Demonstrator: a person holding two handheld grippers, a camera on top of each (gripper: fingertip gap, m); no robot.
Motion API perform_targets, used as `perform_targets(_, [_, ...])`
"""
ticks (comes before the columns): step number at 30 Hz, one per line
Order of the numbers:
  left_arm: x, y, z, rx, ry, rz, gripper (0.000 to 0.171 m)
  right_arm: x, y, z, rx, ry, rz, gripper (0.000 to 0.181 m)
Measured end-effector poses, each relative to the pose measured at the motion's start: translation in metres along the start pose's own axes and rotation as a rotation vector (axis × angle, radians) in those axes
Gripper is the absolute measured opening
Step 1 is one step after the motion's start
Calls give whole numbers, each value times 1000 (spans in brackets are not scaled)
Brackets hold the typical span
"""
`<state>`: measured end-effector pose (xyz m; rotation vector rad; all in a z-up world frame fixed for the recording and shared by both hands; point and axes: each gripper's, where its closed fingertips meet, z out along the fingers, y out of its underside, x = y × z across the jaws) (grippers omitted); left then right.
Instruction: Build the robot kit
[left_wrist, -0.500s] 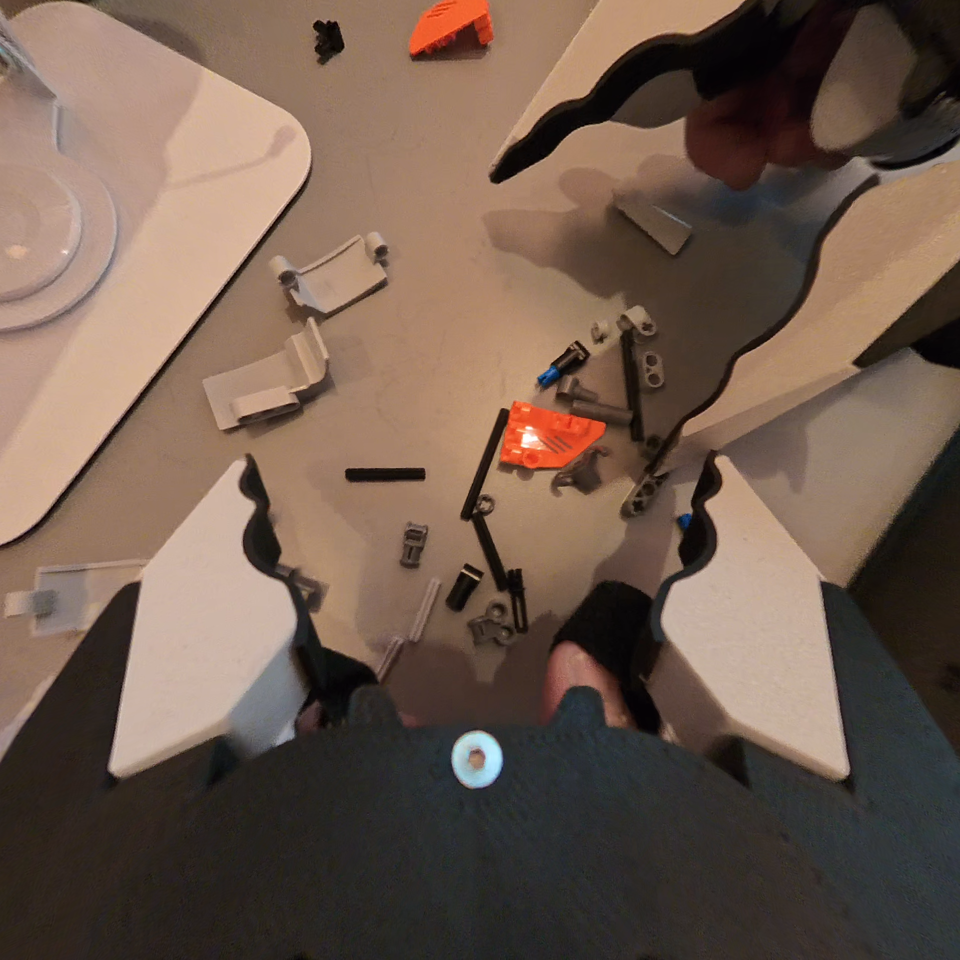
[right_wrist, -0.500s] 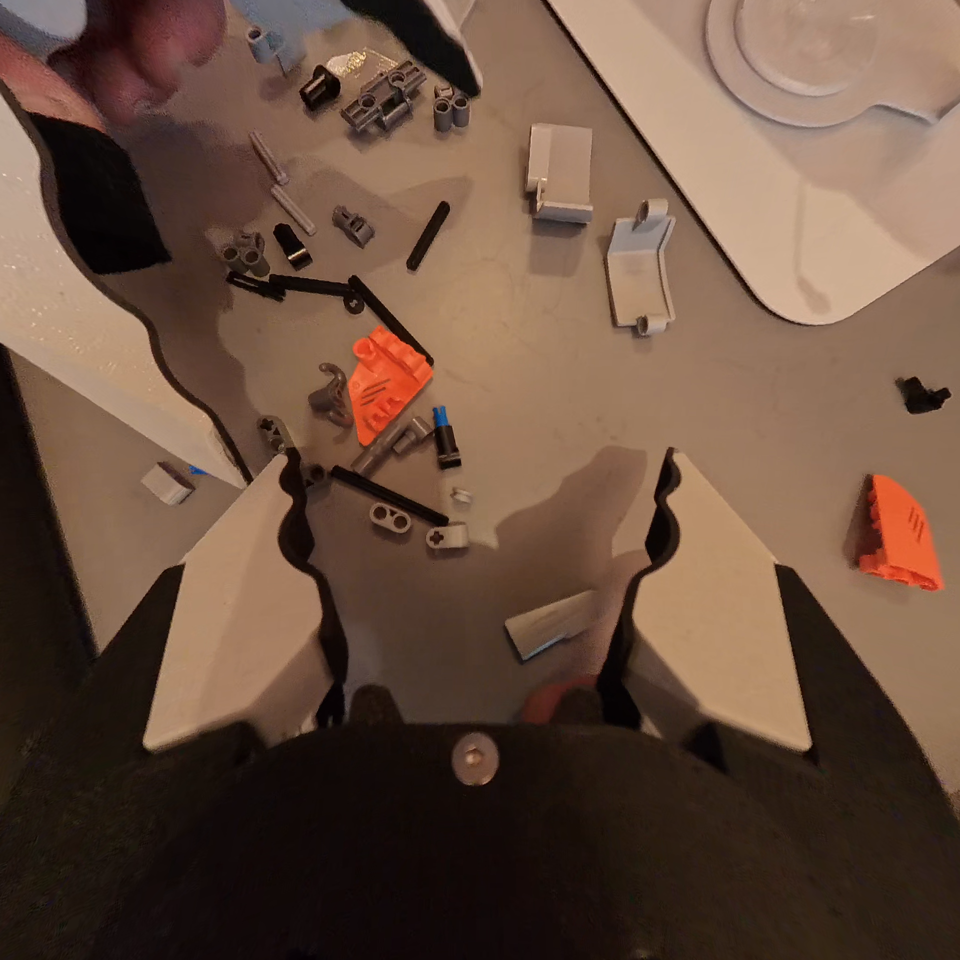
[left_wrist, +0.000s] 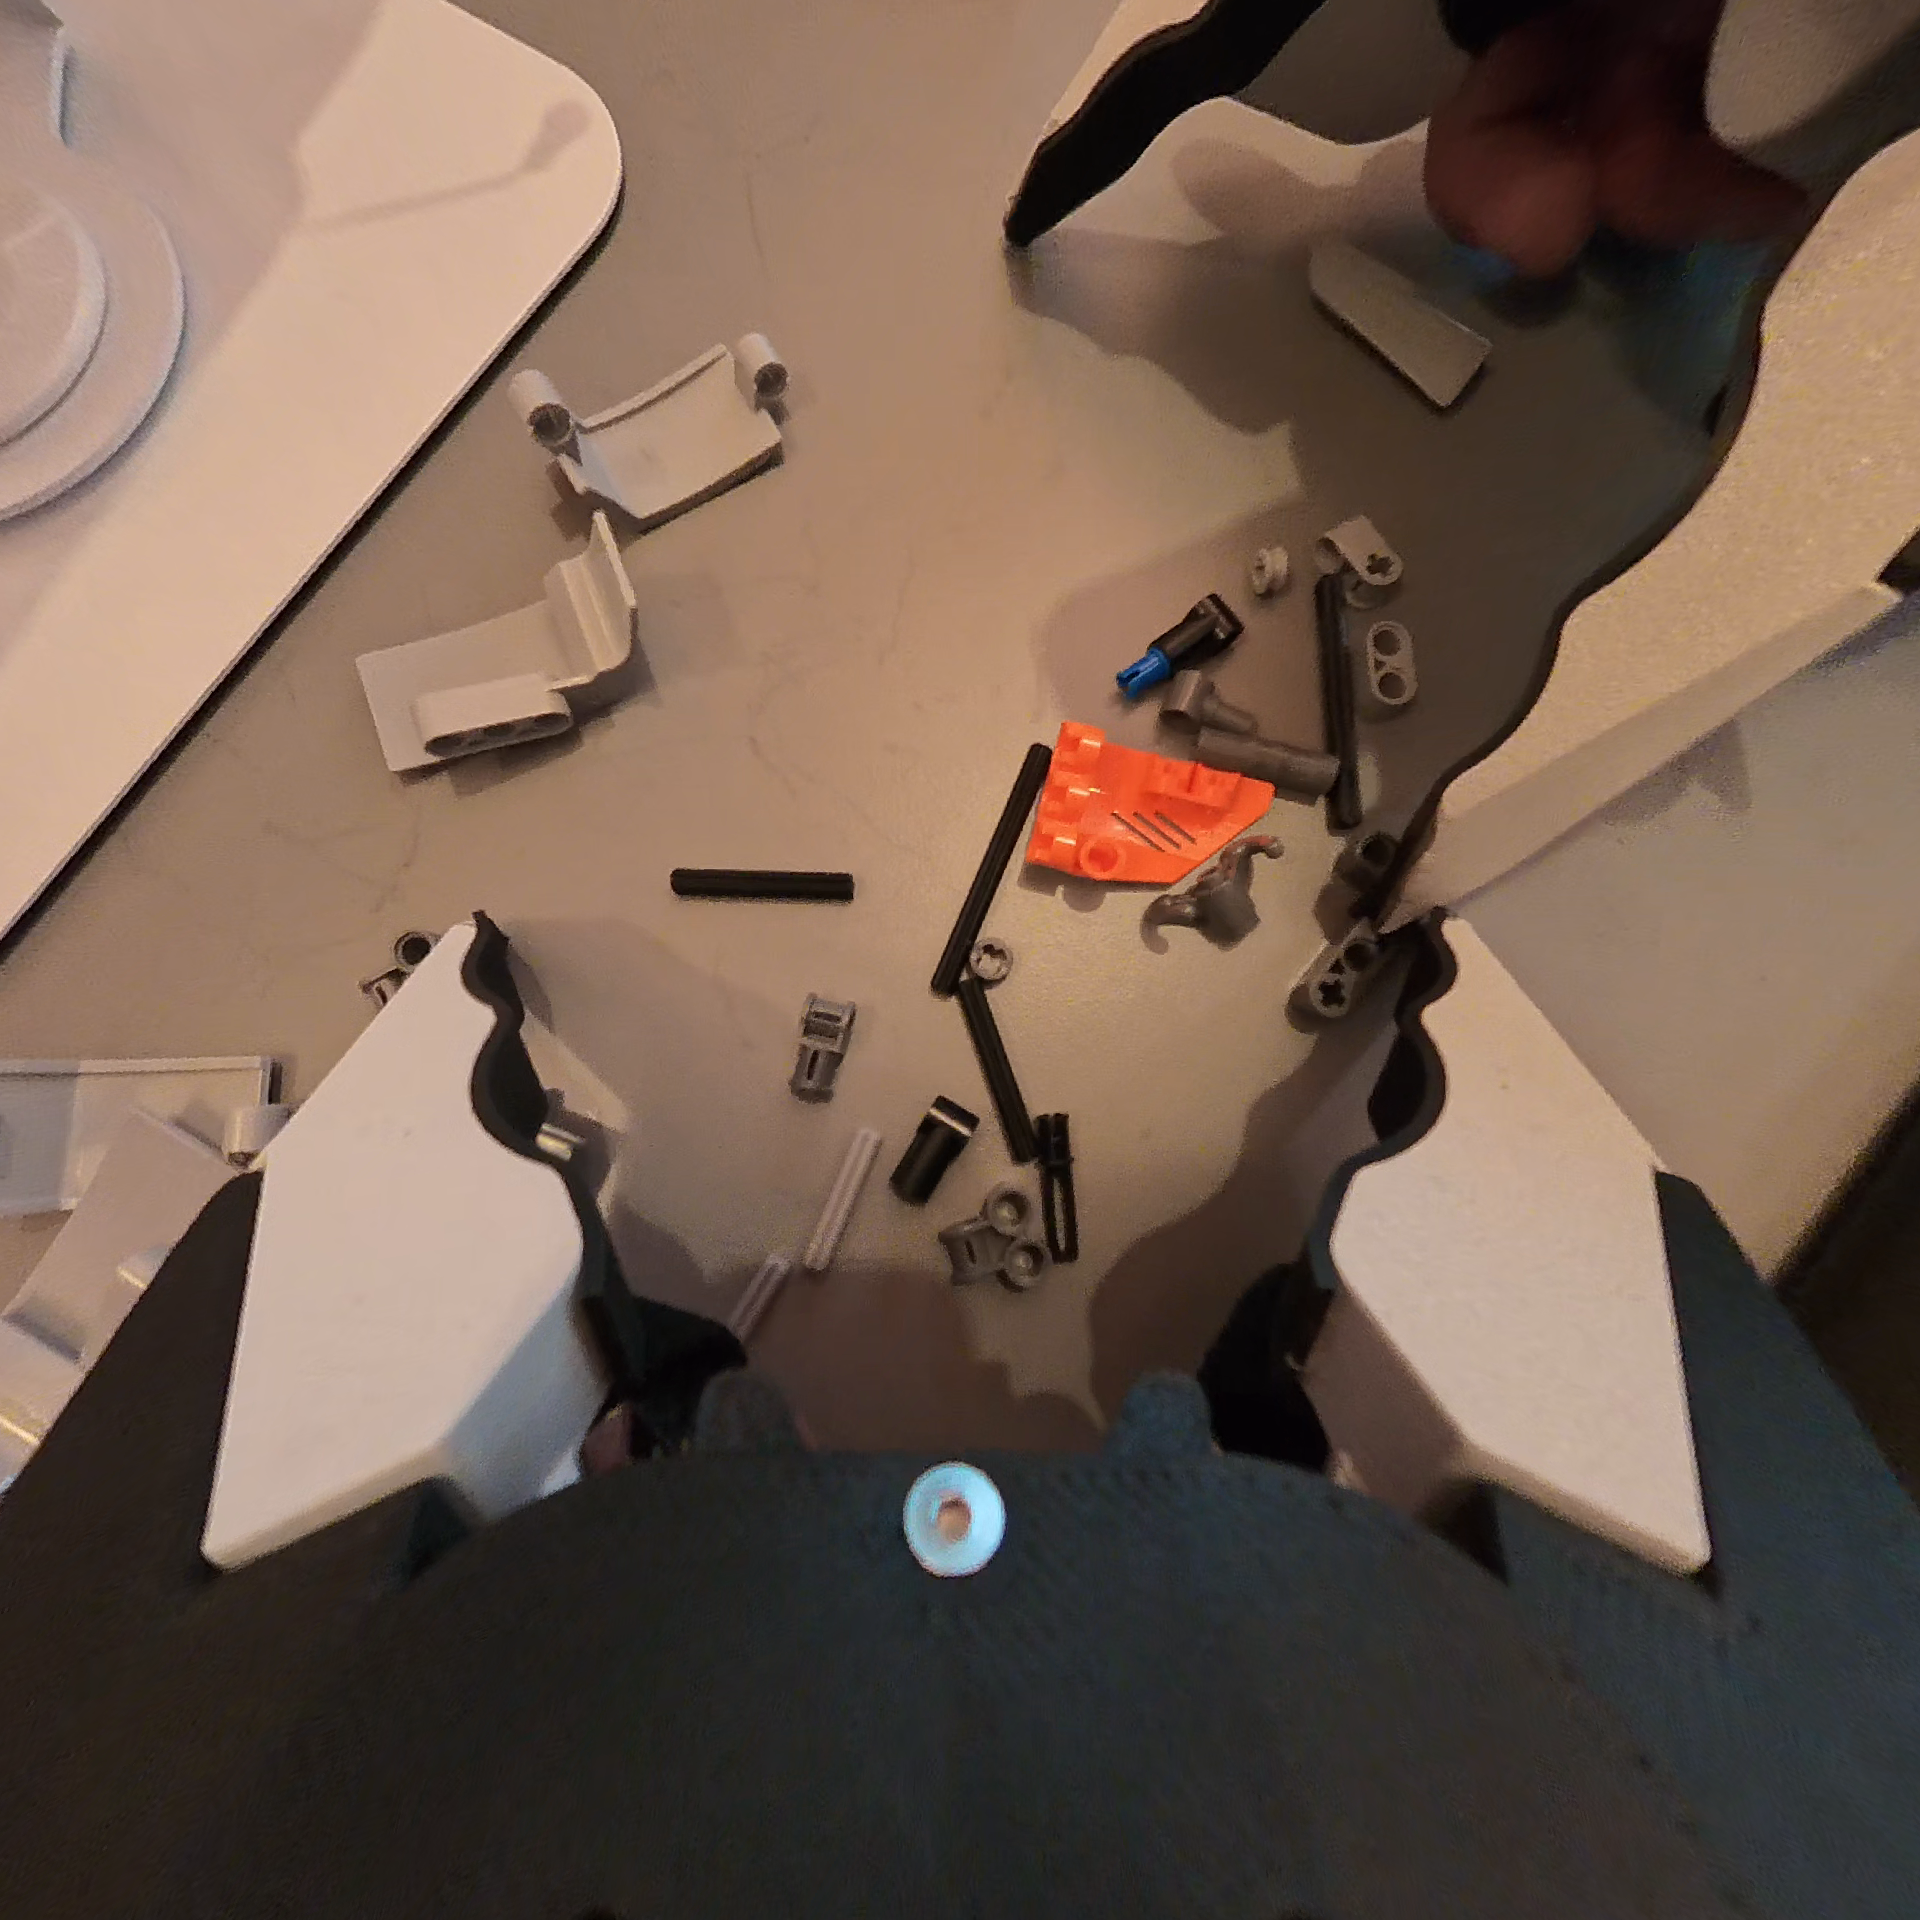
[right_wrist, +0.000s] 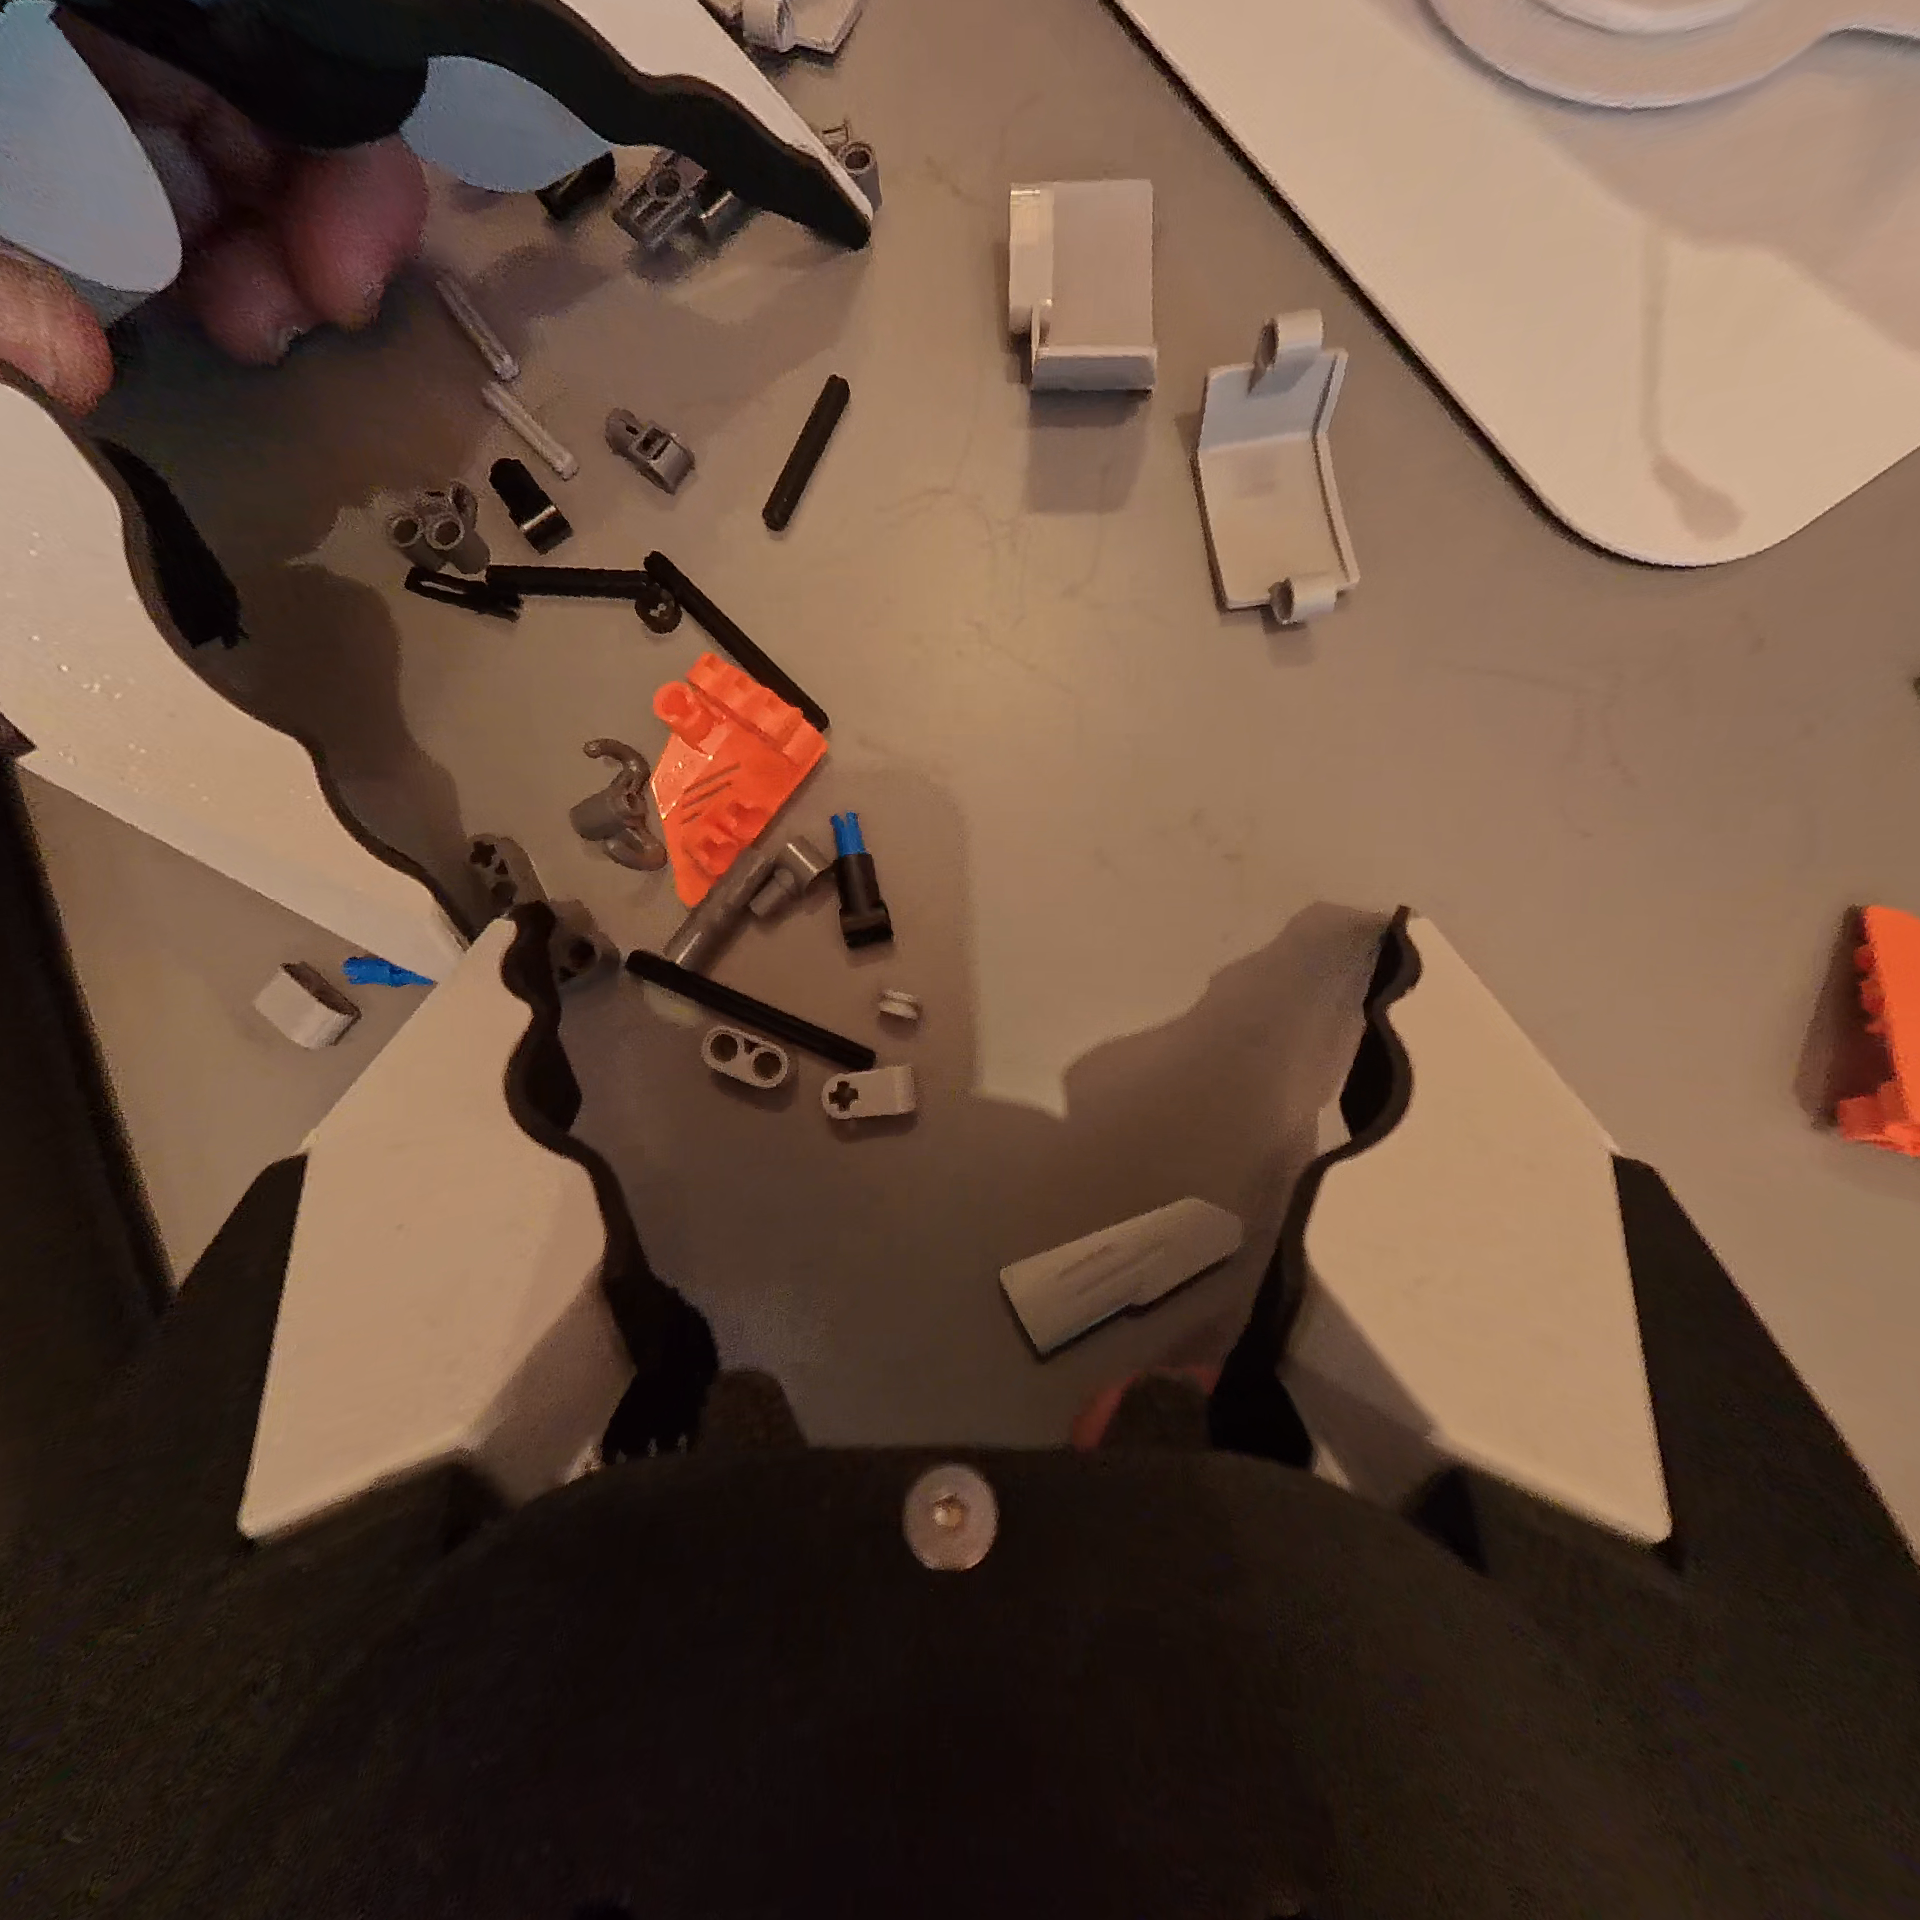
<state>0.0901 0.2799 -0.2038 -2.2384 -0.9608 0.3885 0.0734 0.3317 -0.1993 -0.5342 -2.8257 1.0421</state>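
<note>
My left gripper (left_wrist: 956, 935) is open and empty, low over a scatter of small building-toy parts on a grey table (left_wrist: 852, 582). Between and ahead of its fingers lie an orange panel (left_wrist: 1143, 810), black axles (left_wrist: 764, 885) and grey connectors (left_wrist: 992, 1236). My right gripper (right_wrist: 956, 925) is open and empty, facing it from the far side. A grey wedge piece (right_wrist: 1122, 1273) lies between its fingers, close to the right one. The orange panel (right_wrist: 738, 790) lies ahead of it. One fingertip of each gripper nearly meets beside a grey connector (left_wrist: 1340, 971).
A white board (left_wrist: 312, 260) with a clear disc stands at the table's far left, and also shows in the right wrist view (right_wrist: 1558, 312). Two grey curved panels (left_wrist: 655, 436) (left_wrist: 499, 675) lie near it. A second orange panel (right_wrist: 1870, 1039) lies at the right. The table edge (right_wrist: 125, 1039) runs along the left.
The left gripper has drawn back slightly, so the parts sit higher in its view. The right gripper has come a little closer to the table. Both stay open; no part has moved.
</note>
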Motion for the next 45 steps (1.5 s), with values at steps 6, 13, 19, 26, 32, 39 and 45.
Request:
perform_targets(6, [-5, 1, -1, 11, -13, -20, 159, 4, -1, 3, 0, 13, 19, 156])
perform_targets(13, [-14, 5, -6, 17, -83, -86, 158, 11, -4, 5, 21, 64, 70, 157])
perform_targets(19, [-24, 10, -10, 17, -112, -131, 157, 12, -8, 7, 63, 92, 94, 157])
perform_targets(26, [-27, 15, -18, 28, -196, -161, 159, 13, -8, 8, 78, 102, 104, 157])
perform_targets(32, [-28, 10, -23, 62, -251, -103, 158, 12, -9, 7, 86, 110, 101, 156])
perform_targets(39, [-28, 17, -16, 14, -150, -164, 158, 12, -9, 7, 86, 115, 104, 156])
perform_targets(45, [-27, 17, -17, 14, -143, -158, 158, 9, -11, 7, 95, 126, 100, 155])
